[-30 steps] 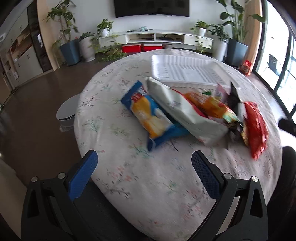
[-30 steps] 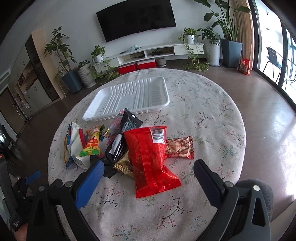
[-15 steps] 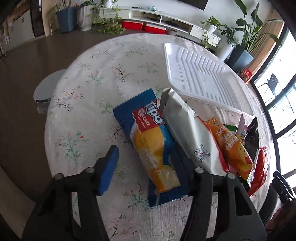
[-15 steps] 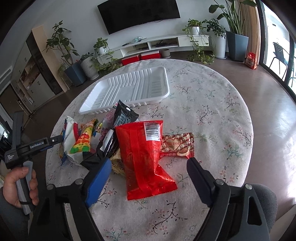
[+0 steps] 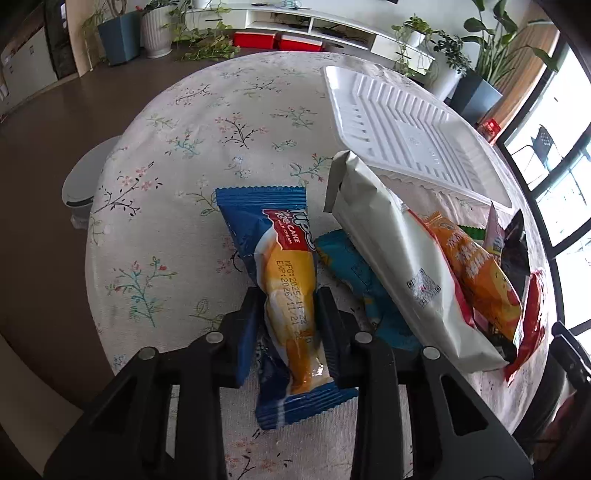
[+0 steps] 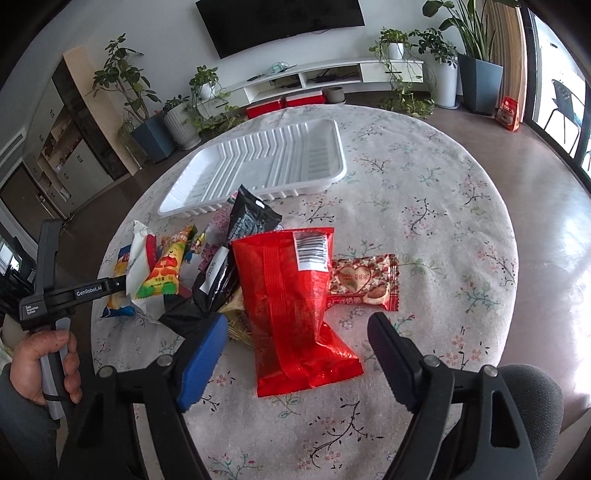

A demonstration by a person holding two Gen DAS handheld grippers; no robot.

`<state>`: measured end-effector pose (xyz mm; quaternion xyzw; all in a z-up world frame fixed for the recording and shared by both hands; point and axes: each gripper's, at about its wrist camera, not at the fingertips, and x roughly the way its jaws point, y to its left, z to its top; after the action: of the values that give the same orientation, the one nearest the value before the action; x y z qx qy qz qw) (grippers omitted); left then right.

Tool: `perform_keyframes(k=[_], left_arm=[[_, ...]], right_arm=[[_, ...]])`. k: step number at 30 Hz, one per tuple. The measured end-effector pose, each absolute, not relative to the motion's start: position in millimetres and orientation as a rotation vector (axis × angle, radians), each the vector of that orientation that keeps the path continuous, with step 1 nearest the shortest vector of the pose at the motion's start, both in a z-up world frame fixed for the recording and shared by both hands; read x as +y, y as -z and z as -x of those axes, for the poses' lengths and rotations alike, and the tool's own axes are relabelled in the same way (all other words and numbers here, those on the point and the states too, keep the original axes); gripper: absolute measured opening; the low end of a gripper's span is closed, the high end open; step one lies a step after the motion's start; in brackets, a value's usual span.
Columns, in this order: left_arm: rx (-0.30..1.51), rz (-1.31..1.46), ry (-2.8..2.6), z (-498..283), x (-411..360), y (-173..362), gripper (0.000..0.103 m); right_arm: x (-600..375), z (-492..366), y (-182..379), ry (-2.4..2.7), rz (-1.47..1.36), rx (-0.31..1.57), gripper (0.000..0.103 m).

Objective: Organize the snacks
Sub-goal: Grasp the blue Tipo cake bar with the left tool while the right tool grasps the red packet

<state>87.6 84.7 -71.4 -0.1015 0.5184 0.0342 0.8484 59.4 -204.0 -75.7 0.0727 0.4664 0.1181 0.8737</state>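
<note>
Fingers of the left gripper had just been closing and now pinched the blue roll cake packet across its lower half; a second earlier they had stood wide apart short of the pile, so the first snack was judged to be in hand and ready to lift. From that packet the empty white tray lay toward two o'clock, beyond the white bag that leaned over an orange packet. Across the pile, the right gripper had narrowed a little, yet its fingers remained apart, straddling the near end of the red bag without pressing it, while a small heart-printed packet sat at the red bag's three o'clock. Everything rested on a round table under a floral cloth. Beyond it at twelve o'clock stood a wall television, a low white shelf and potted plants, on a brown floor.
</note>
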Motion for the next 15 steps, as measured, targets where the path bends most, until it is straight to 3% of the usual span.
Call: perform_keyframes(k=[15], left_arm=[[1.052,0.371,0.058,-15.1,96.2,64.2,0.025]], right_arm=[[-193.0,-80.1,88.6,-0.274,-0.067,1.046,0.071]])
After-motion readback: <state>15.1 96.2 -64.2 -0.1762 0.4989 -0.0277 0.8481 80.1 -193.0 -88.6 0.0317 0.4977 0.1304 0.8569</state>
